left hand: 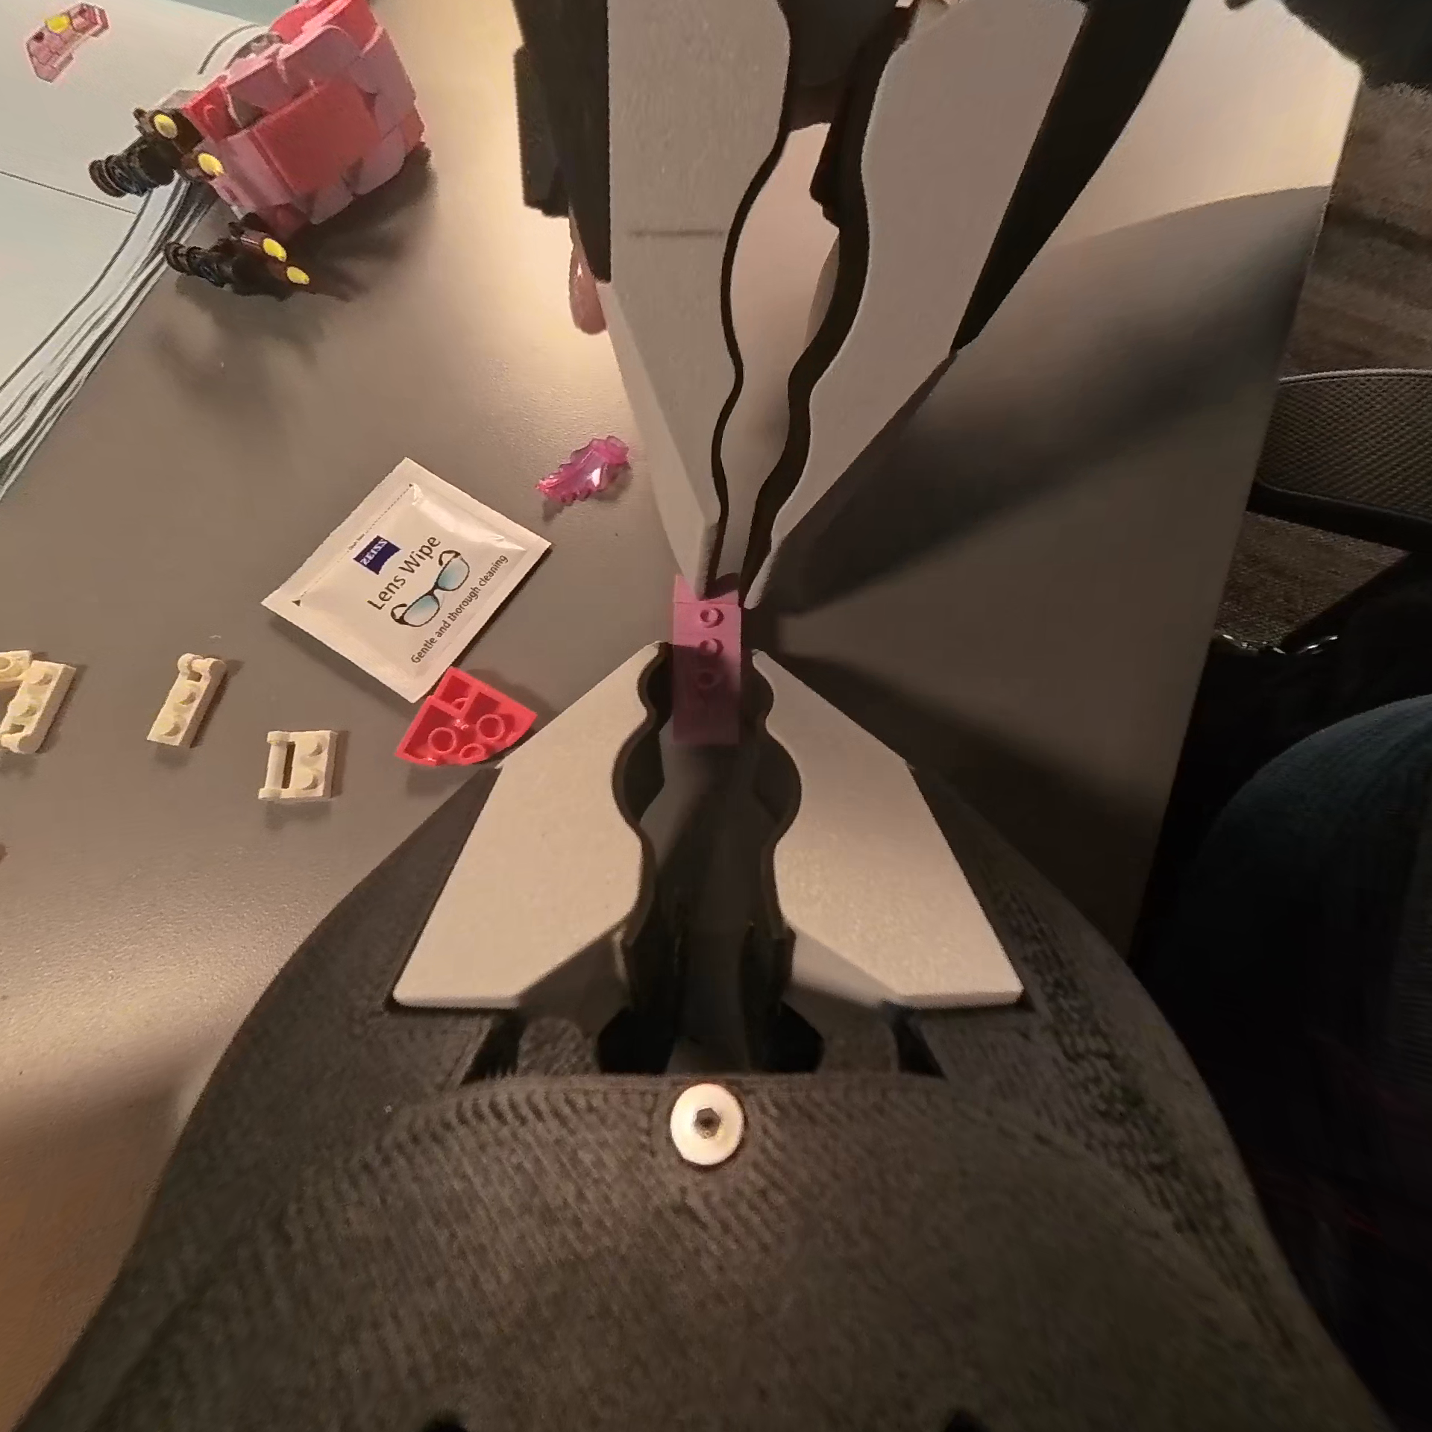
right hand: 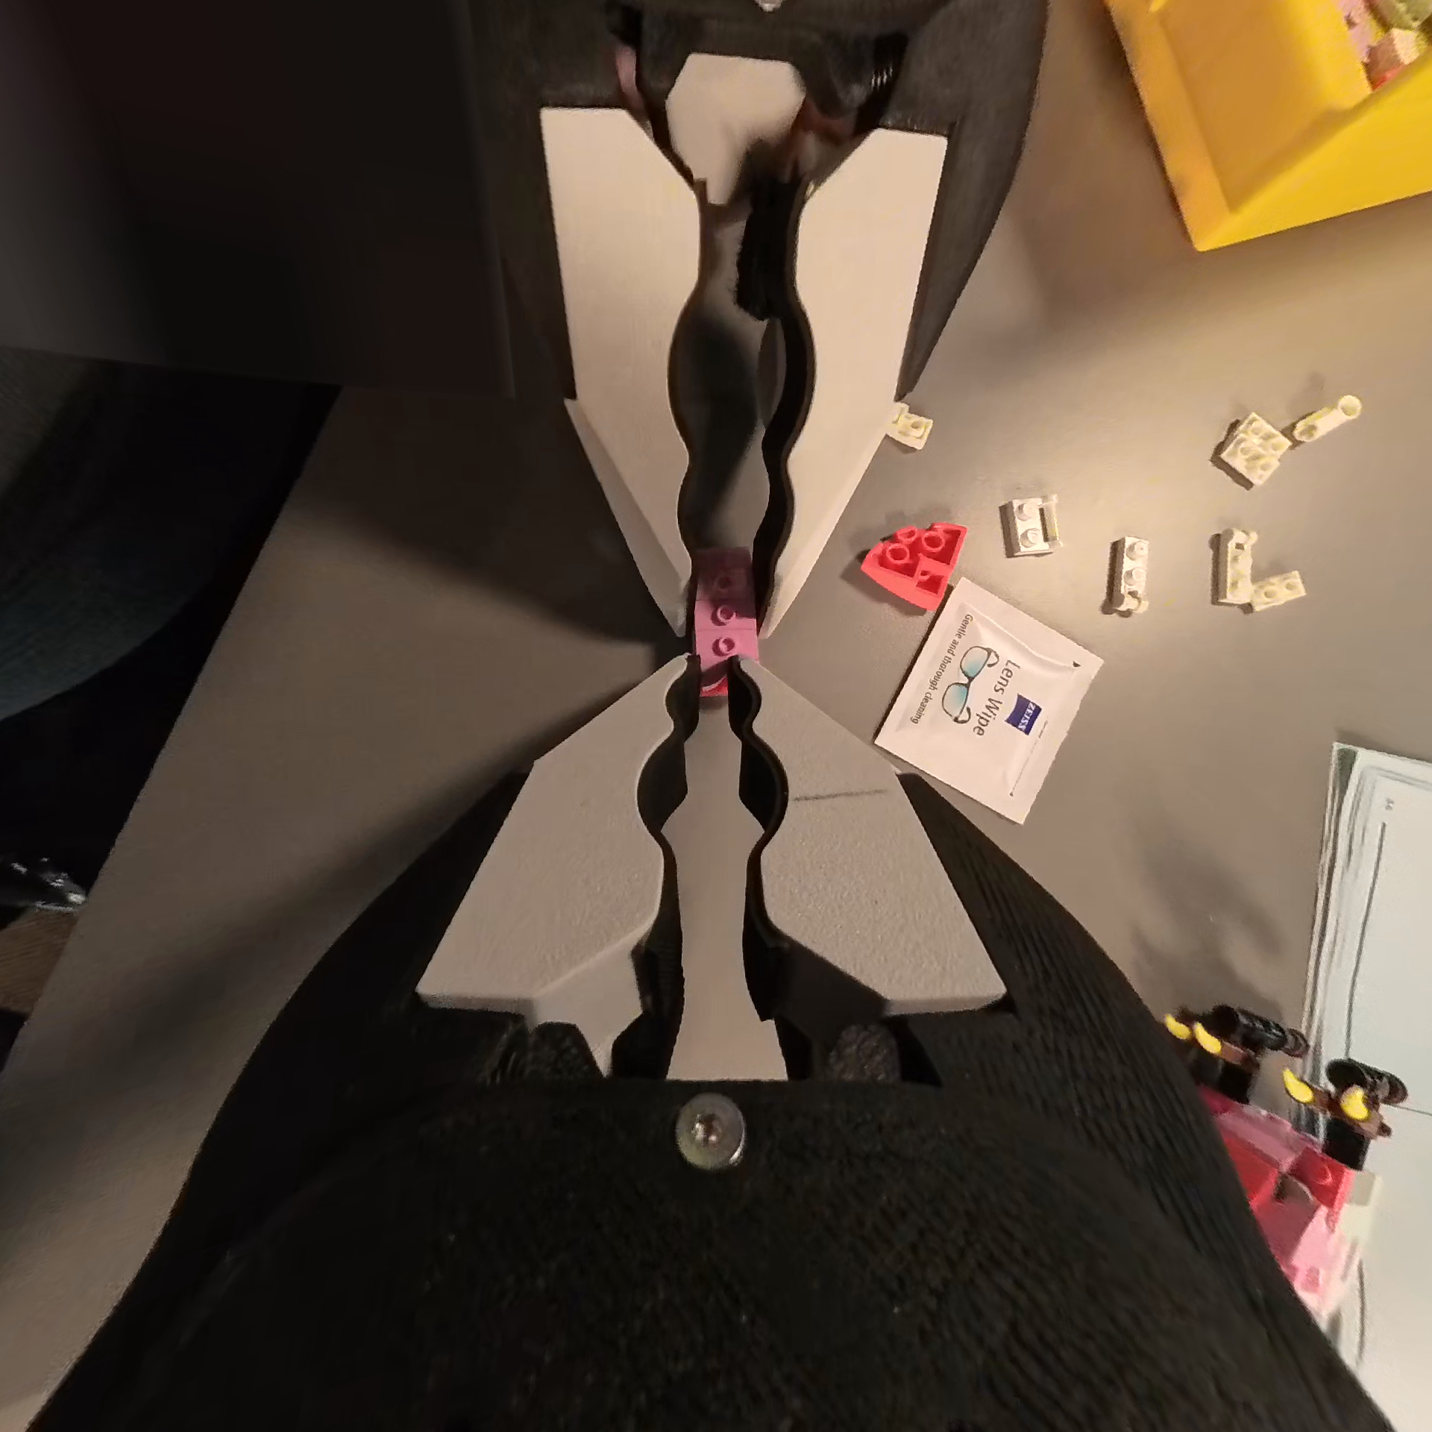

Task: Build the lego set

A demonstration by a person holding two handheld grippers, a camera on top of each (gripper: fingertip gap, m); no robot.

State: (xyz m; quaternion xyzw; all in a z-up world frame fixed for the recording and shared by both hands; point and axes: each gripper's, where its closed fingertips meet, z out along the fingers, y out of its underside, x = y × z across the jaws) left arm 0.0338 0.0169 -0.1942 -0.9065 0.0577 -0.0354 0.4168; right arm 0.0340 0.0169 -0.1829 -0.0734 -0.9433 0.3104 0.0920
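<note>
The two grippers meet tip to tip above the grey table (left hand: 271,418). My left gripper (left hand: 707,657) is shut on a long pink brick (left hand: 709,682) with studs along its side; the right wrist view also shows the brick (right hand: 724,620) clamped between the left fingers (right hand: 783,589). My right gripper (right hand: 711,663) is shut on a small red piece (right hand: 713,683) that sits against the near end of the pink brick. In the left wrist view the right gripper (left hand: 728,580) comes down from the top onto the brick's far end.
On the table lie a white wipe sachet (left hand: 407,577), a red quarter-round piece (left hand: 457,721), several small white pieces (left hand: 186,697), a clear pink piece (left hand: 585,473) and a pink-red block model (left hand: 310,132). A yellow tray (right hand: 1278,194) and a paper stack (right hand: 1379,891) are nearby.
</note>
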